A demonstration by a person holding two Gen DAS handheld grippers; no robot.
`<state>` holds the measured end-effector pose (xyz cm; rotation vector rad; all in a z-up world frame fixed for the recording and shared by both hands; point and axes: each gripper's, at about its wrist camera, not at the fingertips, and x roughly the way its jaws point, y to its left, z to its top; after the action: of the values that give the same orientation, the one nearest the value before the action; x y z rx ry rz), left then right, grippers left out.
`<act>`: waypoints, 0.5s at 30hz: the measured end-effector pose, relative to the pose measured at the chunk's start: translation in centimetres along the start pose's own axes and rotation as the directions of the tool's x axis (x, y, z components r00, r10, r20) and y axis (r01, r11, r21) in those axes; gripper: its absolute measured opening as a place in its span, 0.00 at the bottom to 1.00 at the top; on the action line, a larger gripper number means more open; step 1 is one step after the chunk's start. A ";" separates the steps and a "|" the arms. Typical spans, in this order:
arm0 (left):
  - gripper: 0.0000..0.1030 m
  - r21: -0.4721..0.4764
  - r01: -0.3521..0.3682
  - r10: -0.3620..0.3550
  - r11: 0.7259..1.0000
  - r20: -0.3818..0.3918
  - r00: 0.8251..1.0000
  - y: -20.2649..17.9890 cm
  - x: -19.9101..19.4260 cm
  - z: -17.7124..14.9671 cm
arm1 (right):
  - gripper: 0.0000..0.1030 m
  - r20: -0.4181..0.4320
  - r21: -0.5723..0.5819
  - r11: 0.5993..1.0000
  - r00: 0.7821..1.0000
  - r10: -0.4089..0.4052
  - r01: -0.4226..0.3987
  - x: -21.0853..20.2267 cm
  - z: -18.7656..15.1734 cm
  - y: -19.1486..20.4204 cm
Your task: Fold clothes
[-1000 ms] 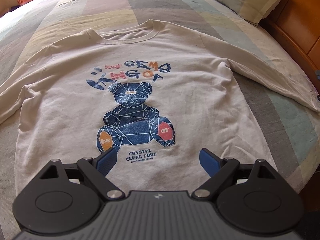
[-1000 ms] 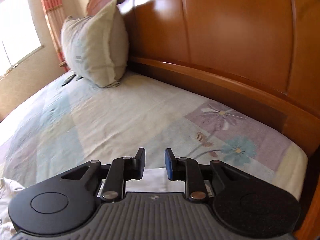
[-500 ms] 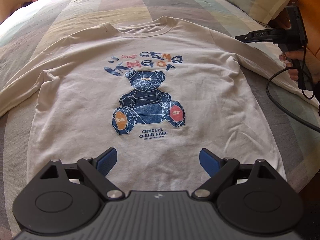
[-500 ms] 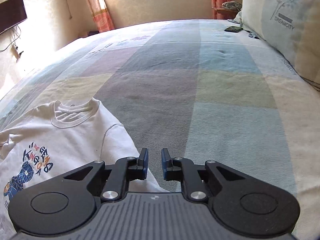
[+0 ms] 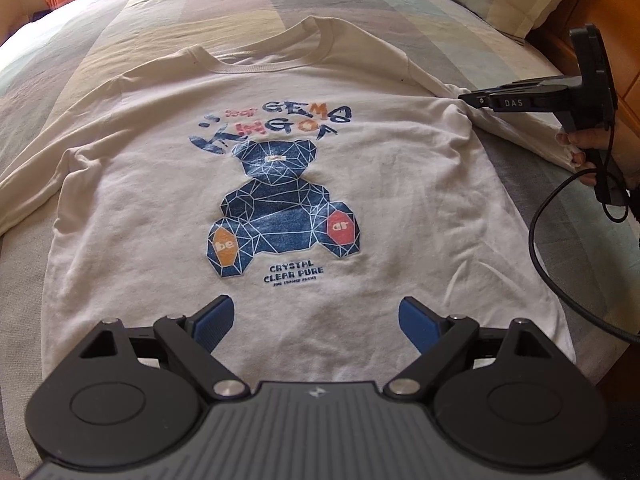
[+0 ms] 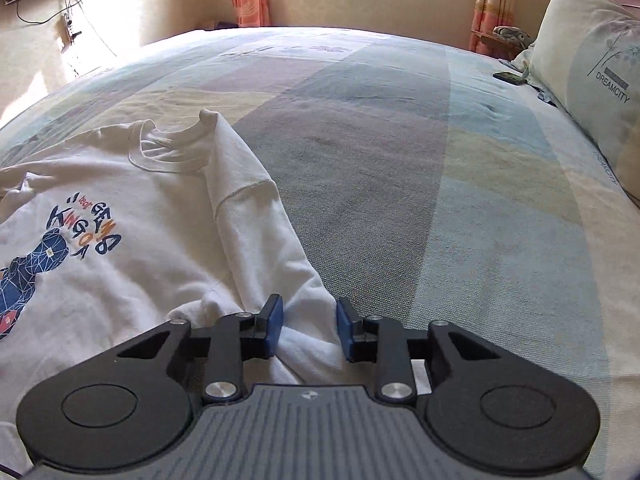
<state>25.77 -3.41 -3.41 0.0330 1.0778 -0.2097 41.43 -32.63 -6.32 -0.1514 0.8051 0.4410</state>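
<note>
A white sweatshirt (image 5: 400, 184) with a blue bear print lies flat, front up, on the bed; it also shows in the right wrist view (image 6: 160, 220). My left gripper (image 5: 316, 320) is open wide, hovering over the bottom hem with nothing between the pads. My right gripper (image 6: 308, 328) is open, its blue pads on either side of the sweatshirt's right sleeve (image 6: 272, 248), not closed on it. The right gripper also shows in the left wrist view (image 5: 472, 98), at the sleeve near the armpit.
A patchwork bedspread (image 6: 400, 140) covers the bed. A pillow (image 6: 592, 76) and a dark phone (image 6: 510, 78) lie at the far right. The wooden headboard (image 5: 624, 32) is behind the pillow. A black cable (image 5: 536, 232) hangs from the right gripper.
My right gripper swung from facing the headboard to the sweatshirt, came down at the right sleeve and opened its jaws around it. My left gripper drew back slightly and stayed open.
</note>
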 end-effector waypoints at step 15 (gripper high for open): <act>0.87 0.018 0.040 -0.041 0.999 0.066 0.997 -1.0 -0.4 1.8 | 0.25 0.096 0.105 0.993 0.993 -0.062 0.052 -0.3 5.2 -2.9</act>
<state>27.00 -4.57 -2.17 0.0190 1.0114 -0.2549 45.97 -33.79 -2.64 -0.0570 0.7224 0.3496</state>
